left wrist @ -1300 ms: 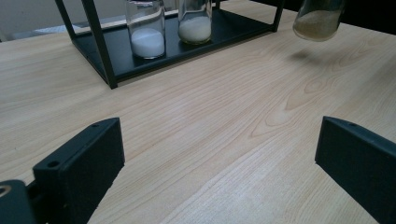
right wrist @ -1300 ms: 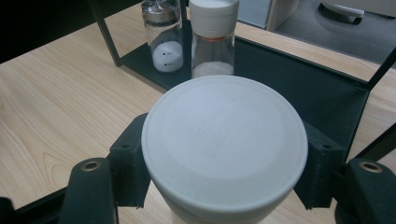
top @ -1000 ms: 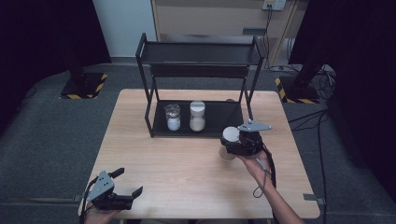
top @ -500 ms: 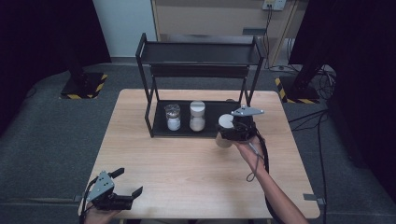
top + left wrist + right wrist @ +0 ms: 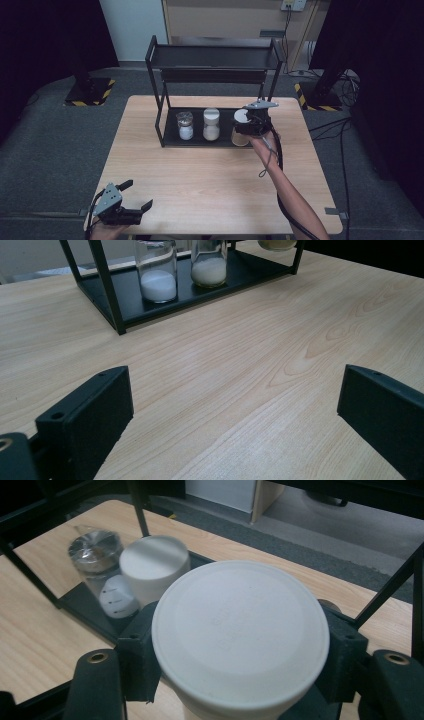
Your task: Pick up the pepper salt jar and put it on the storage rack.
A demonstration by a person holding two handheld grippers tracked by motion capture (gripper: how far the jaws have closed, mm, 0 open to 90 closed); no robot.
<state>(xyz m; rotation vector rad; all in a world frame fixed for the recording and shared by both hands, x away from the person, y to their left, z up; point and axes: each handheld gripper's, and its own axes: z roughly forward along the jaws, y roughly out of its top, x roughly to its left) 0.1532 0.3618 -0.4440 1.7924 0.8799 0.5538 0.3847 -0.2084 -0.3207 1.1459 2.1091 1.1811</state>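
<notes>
Holding a white-lidded jar (image 5: 241, 128) between the jaws of my right gripper (image 5: 248, 125), I have it at the right end of the black rack's (image 5: 214, 56) lower shelf (image 5: 172, 135) — whether its base touches the shelf or hangs just above it, I cannot tell. The jar stands upright, its long axis vertical, its round white lid (image 5: 240, 632) facing up toward my right gripper view, where the two black pads clamp it from either side just under the lid. What shows of its body below the lid is pale tan; from the left gripper view I catch only its bottom edge (image 5: 276, 244), tan-coloured.

Two more containers stand on that shelf to the left of mine. The nearer one is a jar with a white lid (image 5: 211, 125), holding an off-white powder in its lower part. Beyond it, just beside, is a clear glass jar with a metal lid (image 5: 185, 125), its bottom holding a bright white powder. Both are upright and close together, apart from the jar I carry.

My left gripper (image 5: 129, 203) rests at the near left corner of the wooden table (image 5: 200, 185), well apart from the rack, its jaws spread wide with nothing but bare wood between them.
</notes>
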